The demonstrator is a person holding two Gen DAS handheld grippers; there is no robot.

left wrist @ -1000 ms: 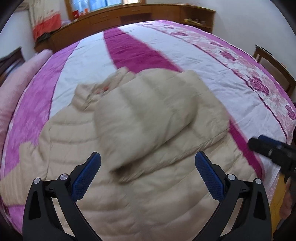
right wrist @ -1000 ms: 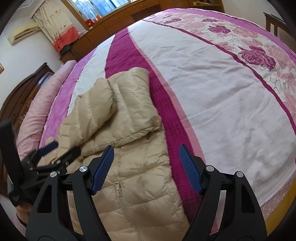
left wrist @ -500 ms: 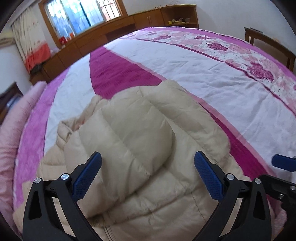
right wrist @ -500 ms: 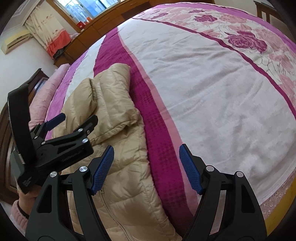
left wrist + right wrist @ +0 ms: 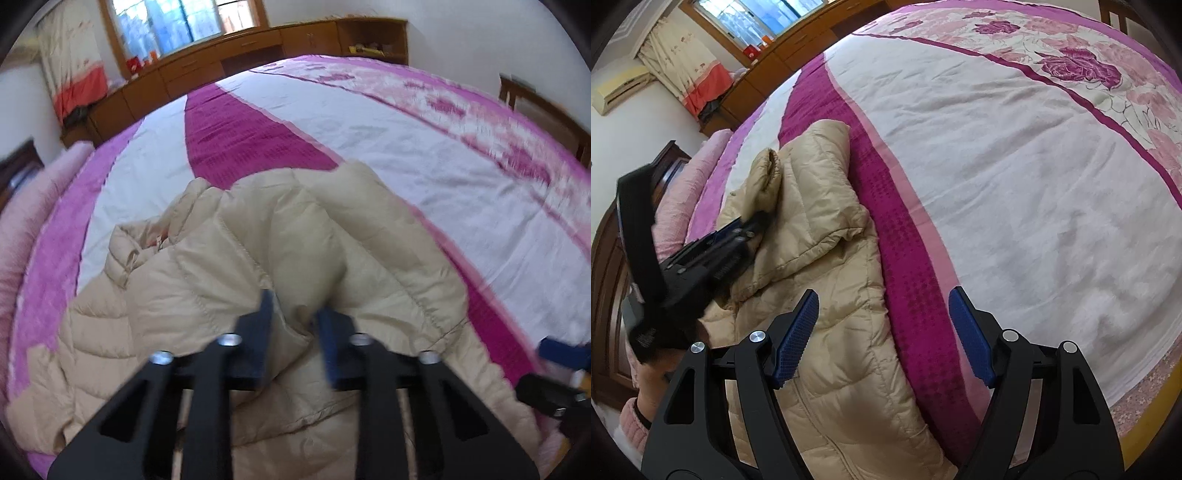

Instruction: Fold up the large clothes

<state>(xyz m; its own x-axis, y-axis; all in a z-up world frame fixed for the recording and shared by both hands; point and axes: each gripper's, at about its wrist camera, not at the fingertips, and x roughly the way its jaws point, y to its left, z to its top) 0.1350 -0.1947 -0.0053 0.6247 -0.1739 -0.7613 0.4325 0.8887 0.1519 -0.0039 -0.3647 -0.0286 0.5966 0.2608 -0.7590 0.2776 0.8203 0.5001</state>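
Garment: a beige quilted down jacket (image 5: 207, 295) lies on the bed (image 5: 997, 192), near its edge closest to the cameras and toward the left side of the cover in the right wrist view.
Long axis: the jacket runs lengthwise from the near edge of the bed toward the far wall with the window (image 5: 177, 22); its collar end (image 5: 133, 254) points away, its hem end comes toward the cameras.
Alignment: in the right wrist view the jacket's right edge follows the magenta stripe (image 5: 908, 266) of the cover, almost parallel to it.
Sleeve: one sleeve (image 5: 820, 184) is folded over the front of the body, lying roughly along the same long line, its cuffed end toward the hem.
Zip: the front zip line (image 5: 809, 402) faces up, running along the long axis.
Left gripper (image 5: 295, 314): its jaws are closing, standing narrow, with a puffed fold of the jacket's sleeve fabric bunched between the pads.
Right gripper (image 5: 882, 332): jaws stand wide with nothing between the pads; it hangs above the jacket's right edge and the magenta stripe.
Person: a pink sleeve (image 5: 631, 424) shows at the lower left of the right wrist view.
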